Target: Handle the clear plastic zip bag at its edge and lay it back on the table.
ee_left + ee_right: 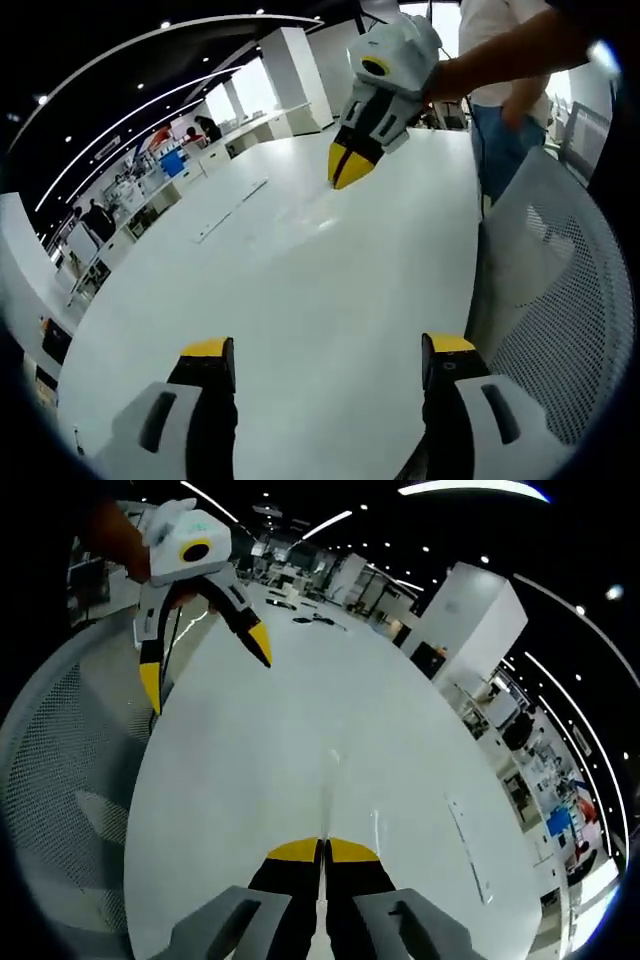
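Big white counter takes up most of the left gripper view, and runs up the middle of the right gripper view.

Grey mesh chair sits at the right edge of the left gripper view, tucked against the counter. In the right gripper view it's at lower left.

A person in a white top and jeans stands at upper right of the left gripper view, arm reaching in and holding the right claw.

Left claw: wide open, yellow tips well apart at the bottom of its own view, hovering over bare counter with nothing between them. In the right gripper view it's at upper left, jaws splayed, above the counter edge by the chair.

Right claw: jaws pressed together, bottom centre of its own view. In the left gripper view it comes down from top centre, closed yellow tip at the counter surface.

Clear zip bag: hard to see, only faint sheen and edges, lying flat on the counter just below and left of the right claw's tip. In the right gripper view a thin crease in the film runs straight up from the closed jaws, so the bag edge looks pinched there.

Thin white strip lies flat on the counter, left of the bag and apart from it. In the right gripper view it's at lower right.
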Demonstrator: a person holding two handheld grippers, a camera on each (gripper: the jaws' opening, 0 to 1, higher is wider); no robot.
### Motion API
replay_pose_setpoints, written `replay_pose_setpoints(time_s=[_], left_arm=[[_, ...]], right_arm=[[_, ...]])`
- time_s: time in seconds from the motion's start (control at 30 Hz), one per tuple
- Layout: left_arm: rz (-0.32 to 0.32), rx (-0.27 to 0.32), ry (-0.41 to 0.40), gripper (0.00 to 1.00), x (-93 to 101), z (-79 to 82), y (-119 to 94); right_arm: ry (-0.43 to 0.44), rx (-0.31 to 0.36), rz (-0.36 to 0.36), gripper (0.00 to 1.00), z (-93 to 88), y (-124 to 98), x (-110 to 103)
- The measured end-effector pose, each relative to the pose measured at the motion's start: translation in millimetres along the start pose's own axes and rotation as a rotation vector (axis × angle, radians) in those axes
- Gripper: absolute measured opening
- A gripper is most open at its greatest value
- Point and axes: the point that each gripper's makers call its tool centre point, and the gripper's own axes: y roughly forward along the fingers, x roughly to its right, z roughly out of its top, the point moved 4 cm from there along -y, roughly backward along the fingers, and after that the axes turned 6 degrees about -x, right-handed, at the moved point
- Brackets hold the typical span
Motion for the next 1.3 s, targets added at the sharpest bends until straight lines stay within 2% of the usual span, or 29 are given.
replay_pose_setpoints(time_s=[0.3,0.5,0.57,0.8,0.83,0.93,1.0,1.13,1.3], left_arm=[[-0.010,-0.022,0.060,0.69,-1.9,-4.7,8.7],[-0.037,-0.042,0.107,0.62,2.6,-8.5,17.3],[-0.039,-0.050,0.112,0.61,4.7,-8.9,20.0],[-0.054,-0.045,0.104,0.59,5.8,-3.6,25.9],[-0.051,-0.043,0.137,0.57,6.6,-1.3,26.8],[-0.065,-0.048,0.207,0.48,10.7,0.4,28.9],[-0.087,-0.068,0.216,0.42,13.5,-1.2,30.2],[-0.107,-0.065,0.245,0.32,12.8,-1.3,31.1],[-0.142,-0.069,0.310,0.10,17.3,-0.8,32.0]], right_arm=[[-0.095,0.029,0.048,0.00,4.1,-8.8,-22.5],[-0.146,0.029,0.083,0.00,2.7,-11.8,-29.6],[-0.142,0.015,0.098,0.00,0.2,-11.5,-31.4],[-0.159,0.029,0.181,0.00,1.3,-12.7,-47.2],[-0.157,0.024,0.199,0.00,0.6,-12.5,-50.0],[-0.169,0.026,0.223,0.00,1.2,-12.0,-56.6],[-0.178,0.024,0.235,0.00,0.8,-12.1,-60.4],[-0.181,0.025,0.245,0.00,0.2,-12.4,-64.9],[-0.171,0.027,0.259,0.00,-0.1,-12.7,-68.3]])
